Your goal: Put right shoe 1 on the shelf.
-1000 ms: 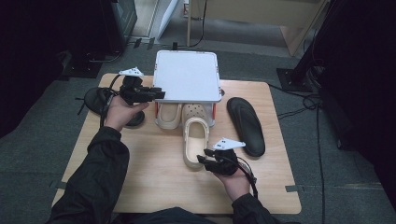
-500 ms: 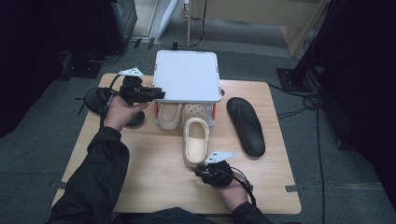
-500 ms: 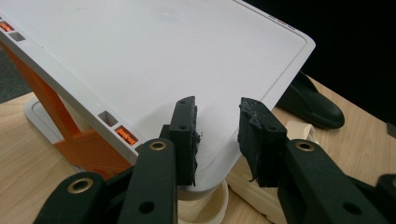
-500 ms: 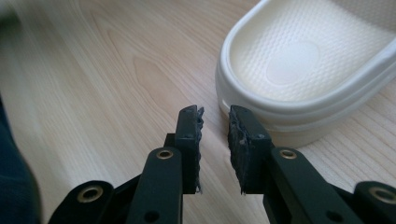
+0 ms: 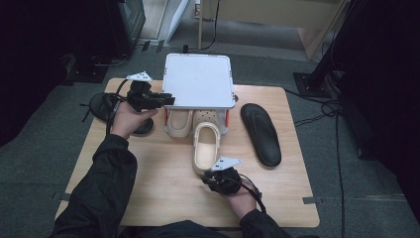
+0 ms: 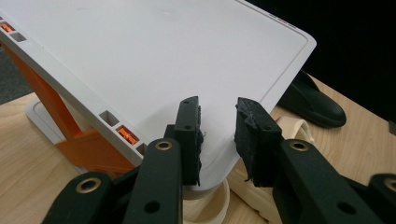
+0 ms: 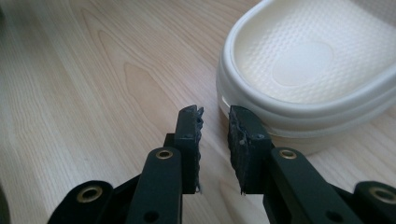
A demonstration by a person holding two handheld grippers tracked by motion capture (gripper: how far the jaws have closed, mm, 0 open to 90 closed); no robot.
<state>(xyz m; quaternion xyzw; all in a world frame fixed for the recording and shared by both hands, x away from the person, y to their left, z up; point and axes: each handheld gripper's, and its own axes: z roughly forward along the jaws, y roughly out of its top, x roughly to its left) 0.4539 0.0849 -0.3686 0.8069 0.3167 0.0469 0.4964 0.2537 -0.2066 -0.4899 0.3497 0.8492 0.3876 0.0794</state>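
Cream clog point(image 5: 207, 147) lying heel-out on surface point(image 5: 158, 193), toe tucked under white shoe rack point(image 5: 199, 82). Right tongs point(image 5: 212, 179) hovering behind heel, slightly apart, empty. Left tongs point(image 5: 167, 99) gaping at rack corner, probably steadying it.

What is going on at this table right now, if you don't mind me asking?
A person works at a table with two grippers, around a white shoe rack. The left gripper hovers open at the rack's top edge. The right gripper sits open just off the heel of a cream clog that lies half under the rack. A second clog sits beneath; black shoes lie on either side.
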